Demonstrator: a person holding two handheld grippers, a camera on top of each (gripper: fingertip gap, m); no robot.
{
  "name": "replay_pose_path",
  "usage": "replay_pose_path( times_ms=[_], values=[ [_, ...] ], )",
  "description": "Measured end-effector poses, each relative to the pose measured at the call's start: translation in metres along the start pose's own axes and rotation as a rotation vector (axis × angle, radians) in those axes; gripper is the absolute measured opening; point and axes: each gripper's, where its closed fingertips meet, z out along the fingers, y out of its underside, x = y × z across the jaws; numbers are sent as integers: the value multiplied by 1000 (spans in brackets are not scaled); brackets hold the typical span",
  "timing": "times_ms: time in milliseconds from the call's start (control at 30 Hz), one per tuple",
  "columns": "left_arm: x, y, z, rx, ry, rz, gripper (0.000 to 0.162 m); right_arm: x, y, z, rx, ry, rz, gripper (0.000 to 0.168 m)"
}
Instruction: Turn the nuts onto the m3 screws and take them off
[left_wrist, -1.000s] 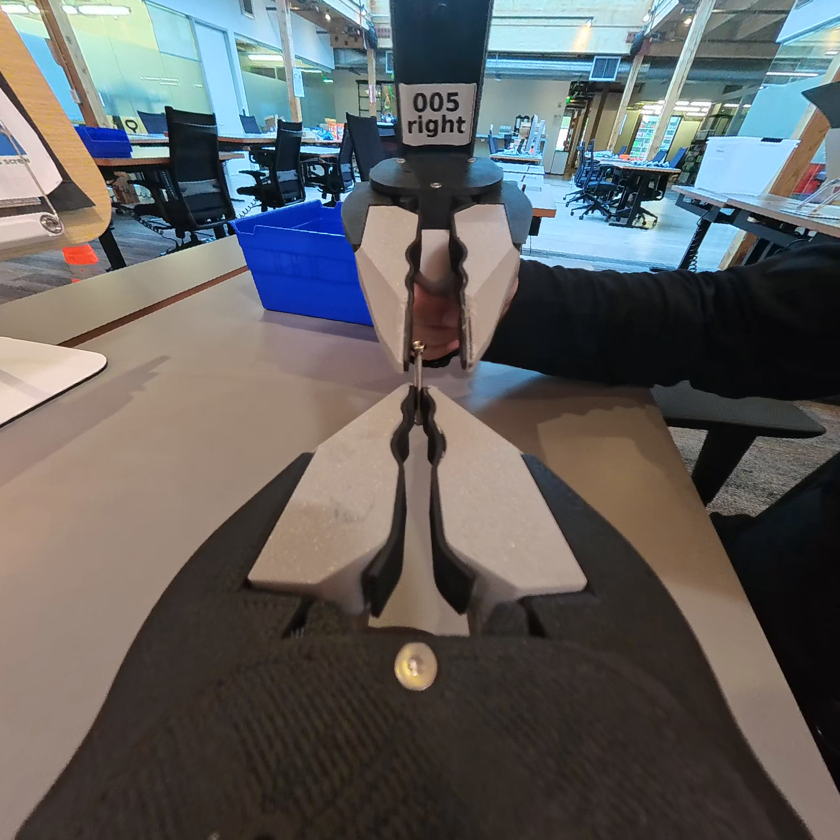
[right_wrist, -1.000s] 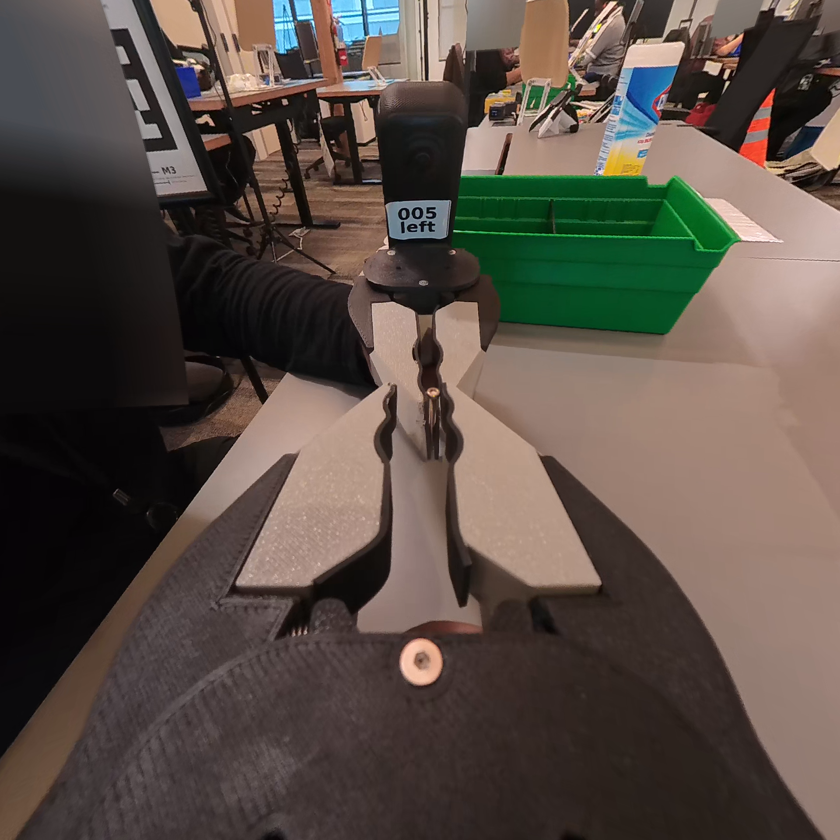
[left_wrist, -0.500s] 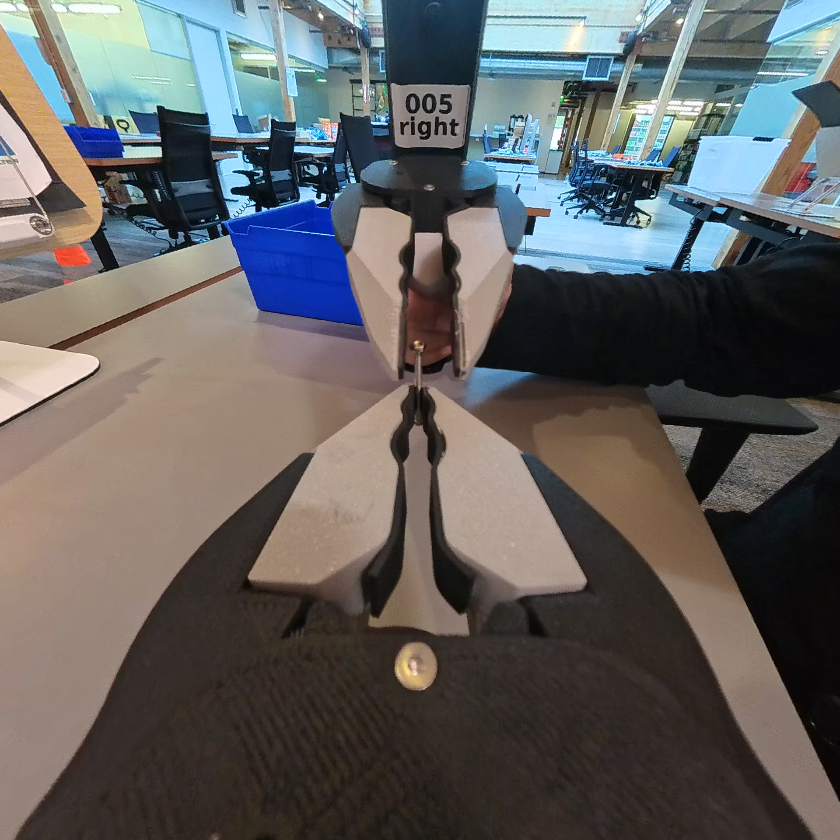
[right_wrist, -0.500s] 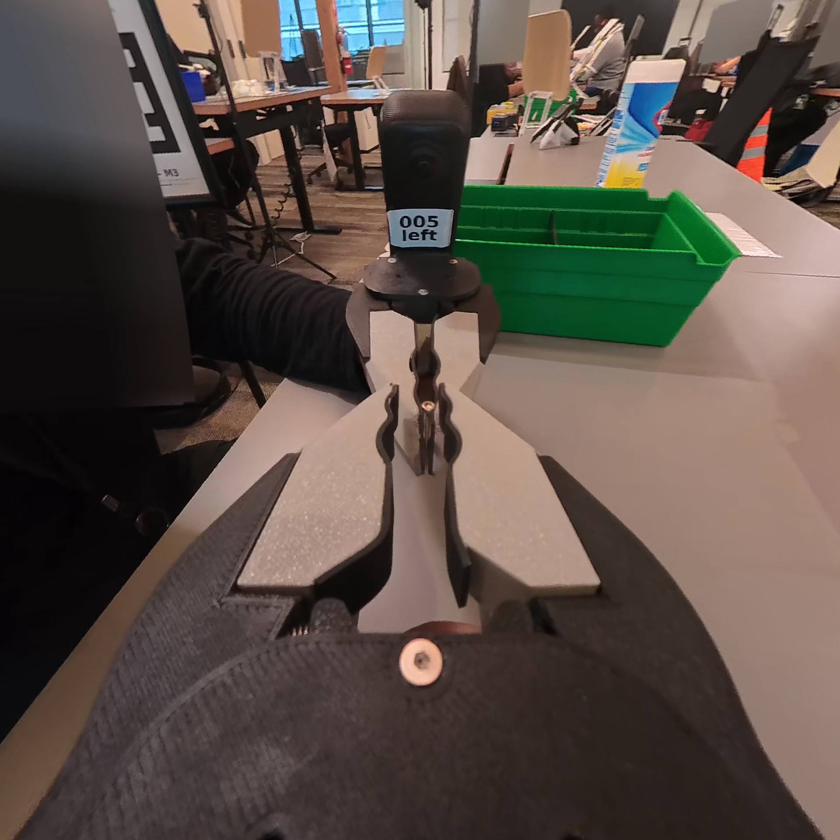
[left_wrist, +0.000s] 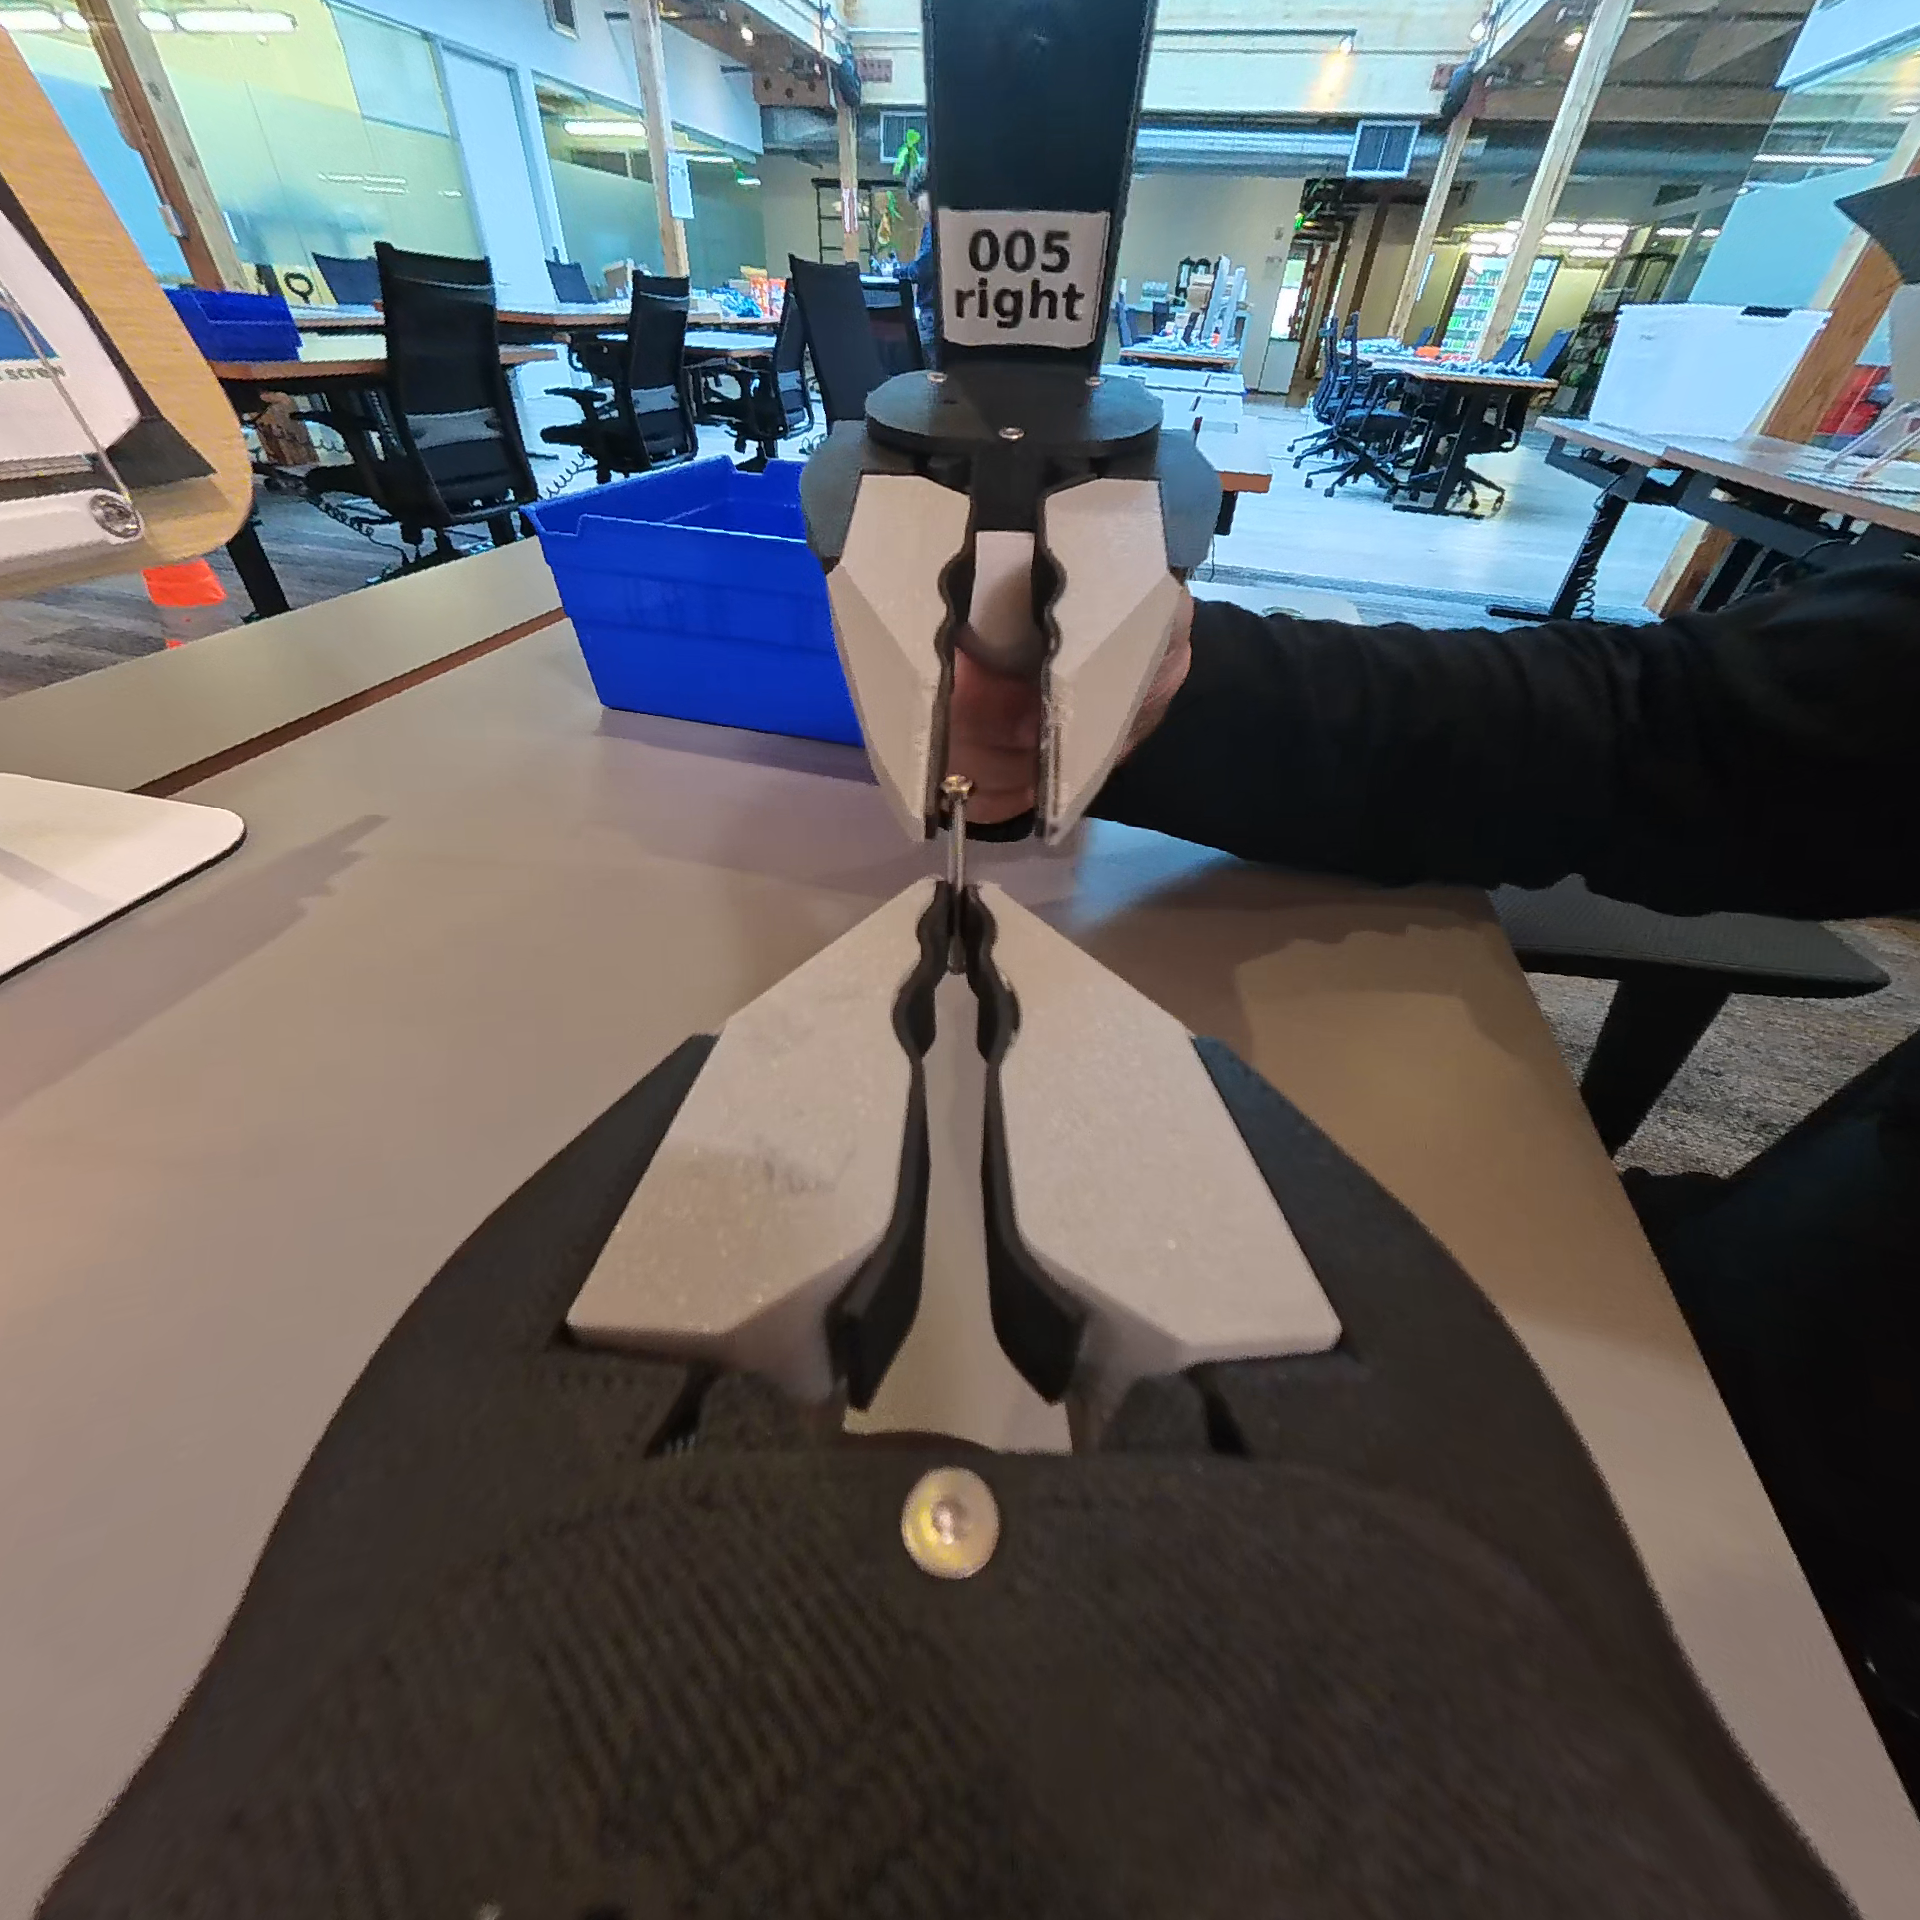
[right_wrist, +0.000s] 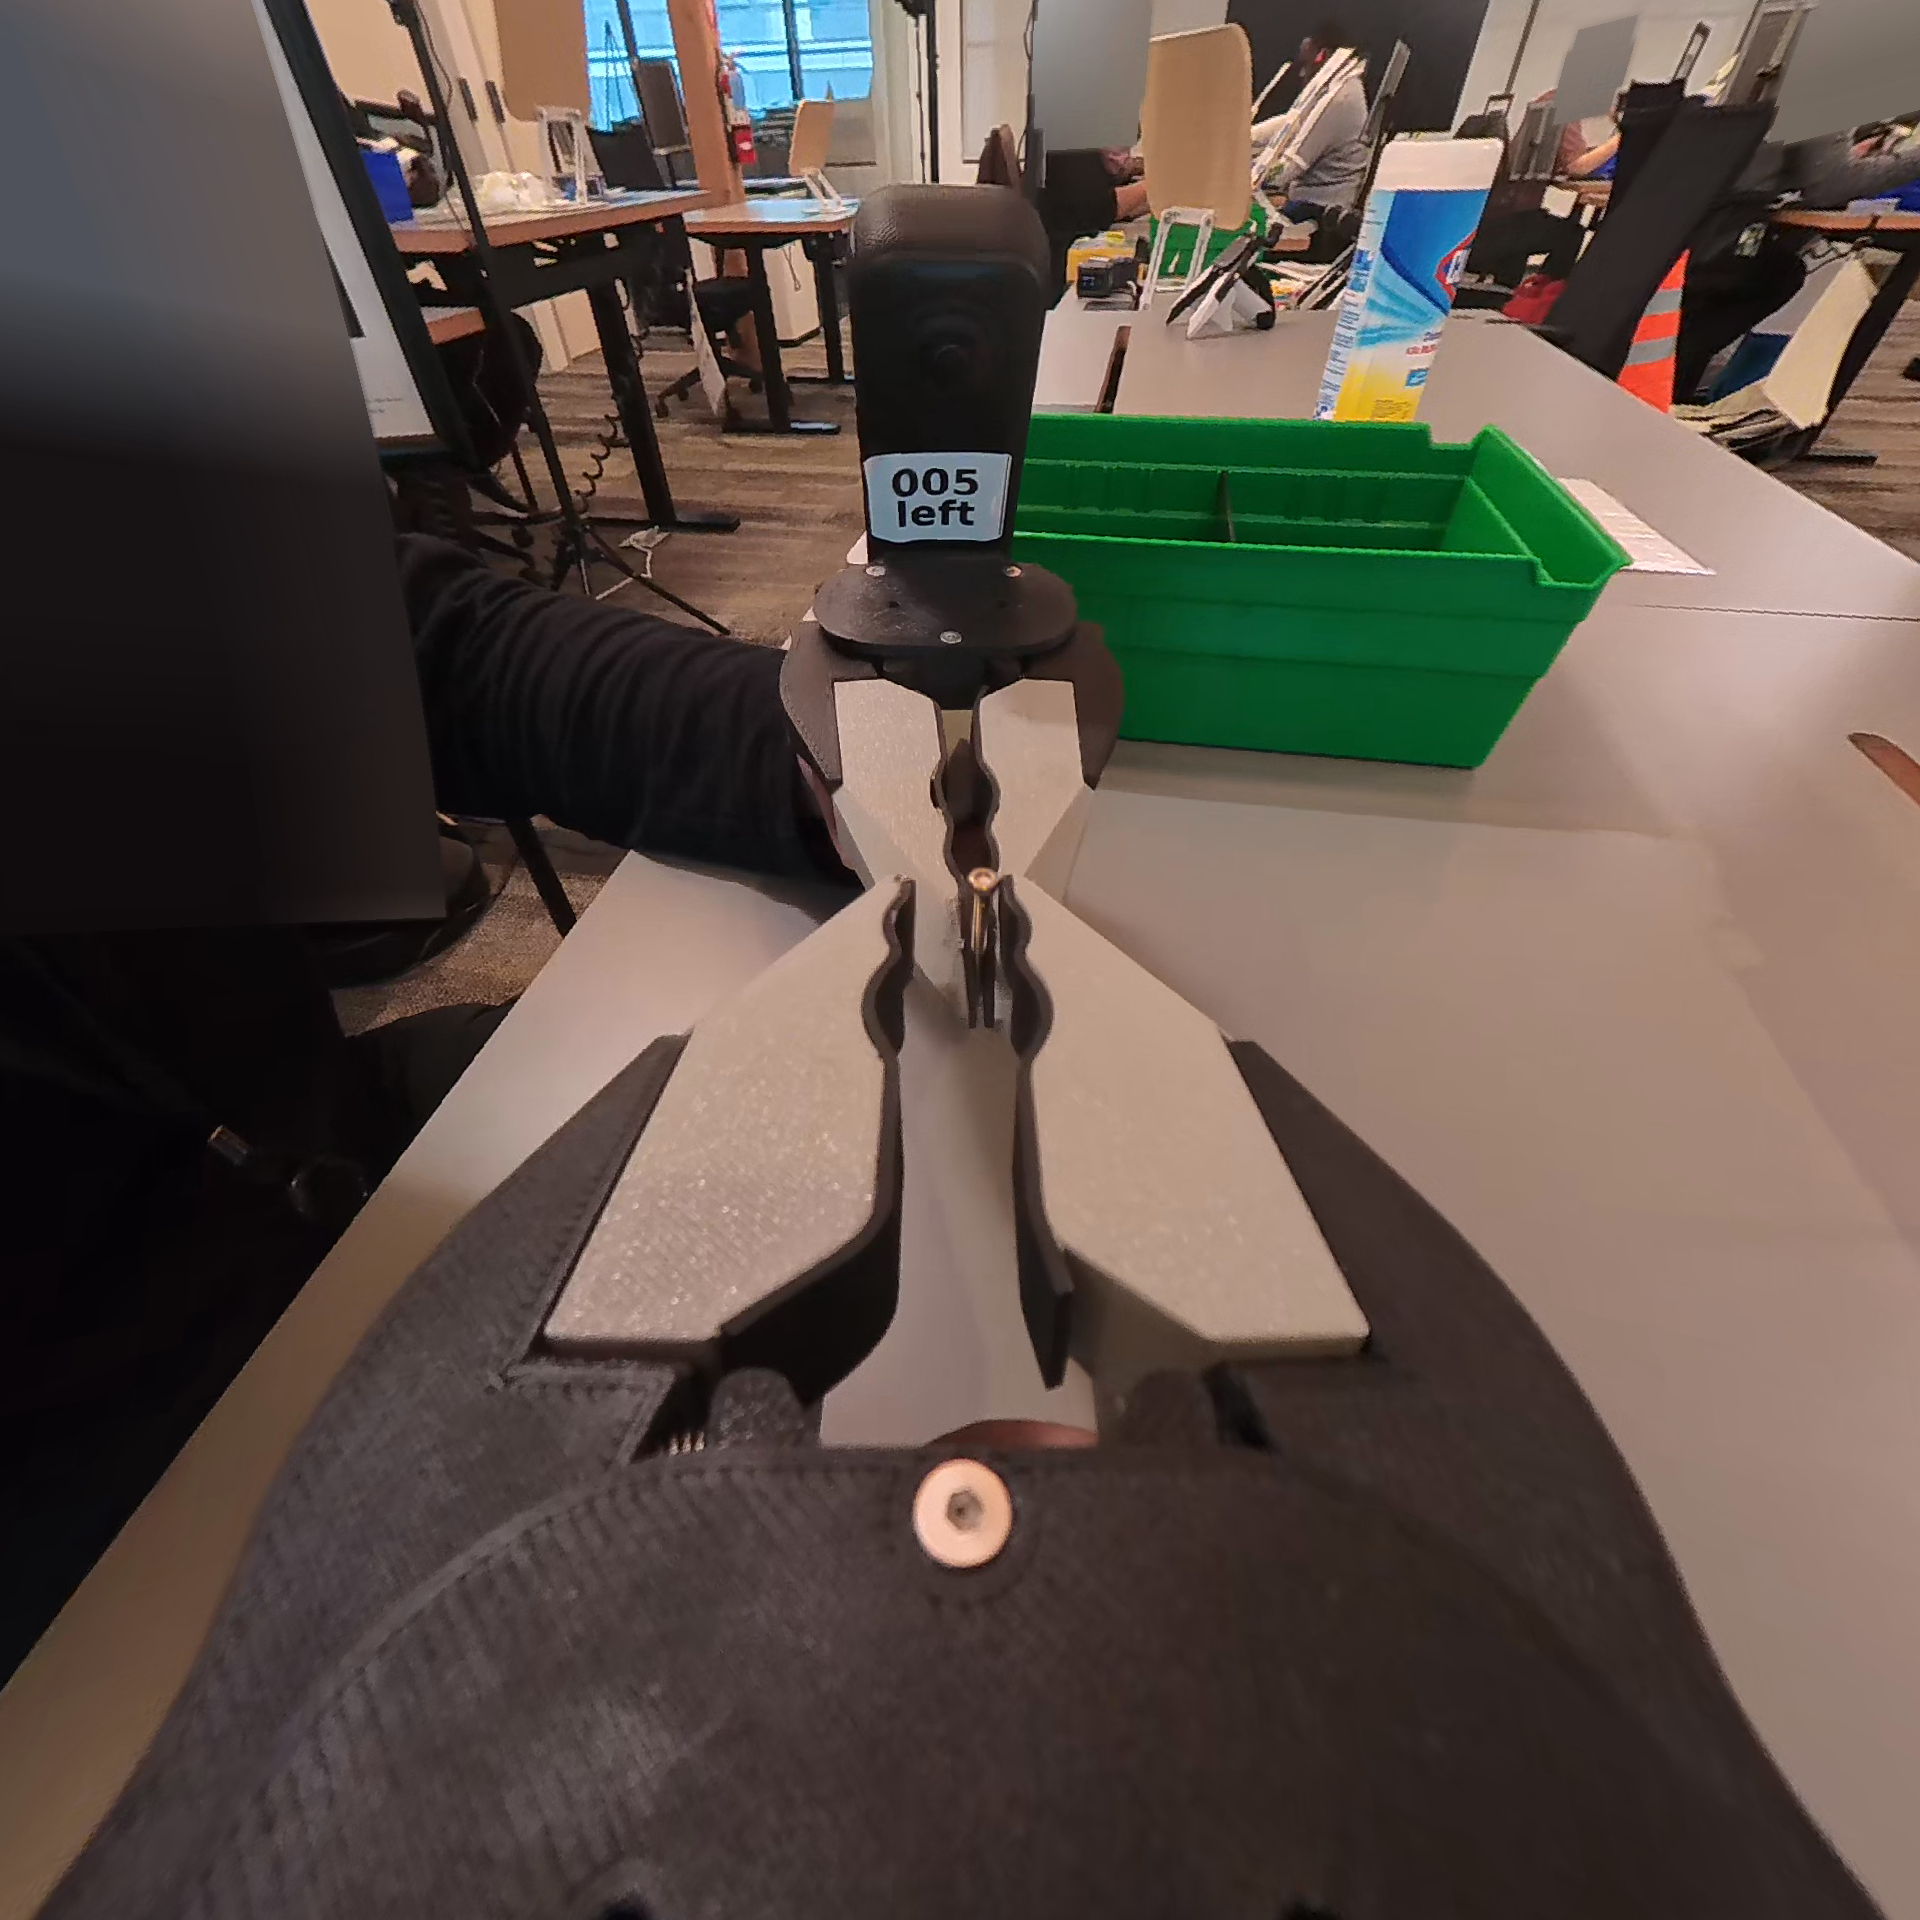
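My left gripper (left_wrist: 956, 902) is shut on a thin metal m3 screw (left_wrist: 957, 847), which sticks up out of its dark pads and ends in a small round metal tip. I cannot make out a separate nut. My right gripper (left_wrist: 992, 826) faces it tip to tip, open, with its fingers on either side of the screw's top. In the right wrist view the right gripper (right_wrist: 956, 906) is open around the screw (right_wrist: 979, 902), and the left gripper (right_wrist: 977, 1018) reaches in between its fingers. Both are held above the grey table (left_wrist: 416, 987).
A blue bin (left_wrist: 707, 623) stands on the table behind the right gripper. A green divided bin (right_wrist: 1299, 665) and a wipes canister (right_wrist: 1403, 281) stand behind the left gripper. A white board (left_wrist: 94, 862) lies at the left. A black sleeve (left_wrist: 1507, 727) crosses the table edge. Less than 4 cm separates the two grippers' tips.
Both grippers keep nearly the same pose. The right gripper has shifted slightly sideways around the screw. Neither jaw has visibly opened or shut.
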Motion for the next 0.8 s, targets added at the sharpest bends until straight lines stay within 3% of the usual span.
replay_pose_path(
  times_ms=[800],
  values=[
    [4, 0, 0, -3, 19, 8, 0, 7, -6, 5, 32, -9, -14, 3]
  ],
)
